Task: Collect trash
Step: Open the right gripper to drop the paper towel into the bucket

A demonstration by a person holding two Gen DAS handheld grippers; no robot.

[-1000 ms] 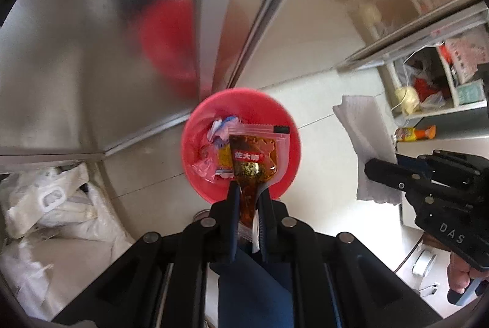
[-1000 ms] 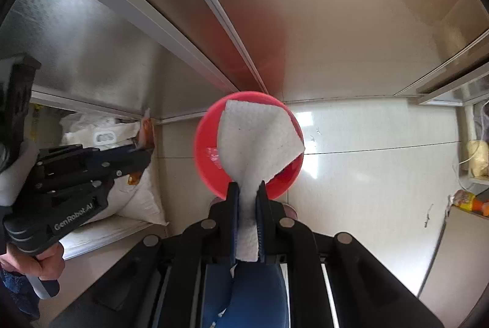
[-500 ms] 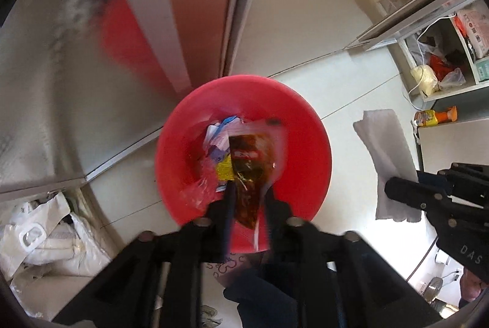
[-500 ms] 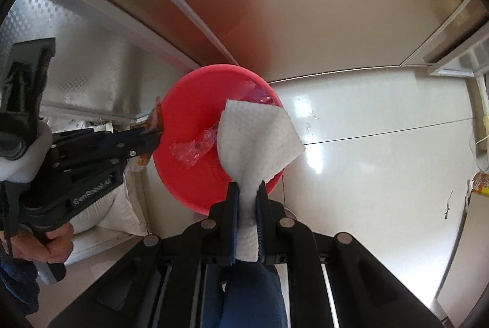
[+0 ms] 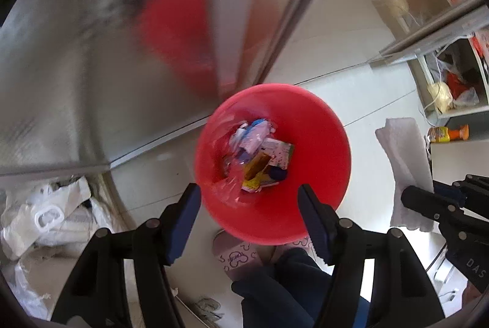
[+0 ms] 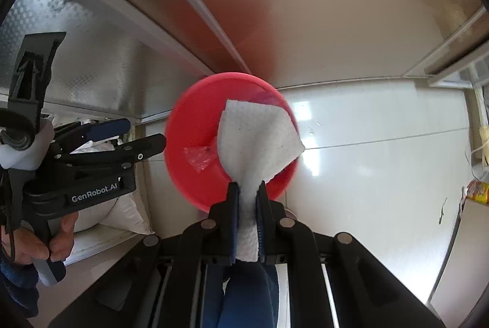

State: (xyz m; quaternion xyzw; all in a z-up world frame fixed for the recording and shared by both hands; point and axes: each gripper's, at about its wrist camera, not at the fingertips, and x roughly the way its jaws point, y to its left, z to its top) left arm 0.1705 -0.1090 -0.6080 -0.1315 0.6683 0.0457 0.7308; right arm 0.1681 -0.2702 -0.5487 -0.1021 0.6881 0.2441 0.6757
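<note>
**A:** Trash first: how much of it is in the red bin (image 5: 272, 163) by now?

**B:** Several wrappers (image 5: 259, 157) lie at its bottom, a yellow packet and a white one among them. Nothing is between the fingers of the left gripper (image 5: 249, 216); its jaws have just been opening and stand wide apart above the near rim, so I judge its piece is delivered.

**A:** And what is left?

**B:** The paper towel (image 6: 255, 141). The right gripper (image 6: 248, 205) pinches its lower end tight, and the sheet fans out over the right half of the bin, not yet dropped.

**A:** How are the hands posed?

**B:** Both grippers point steeply down at the floor. The left one sits to the left of the bin, a hand (image 6: 45, 239) wrapped round its handle; the right hangs over the bin's near edge.
</note>
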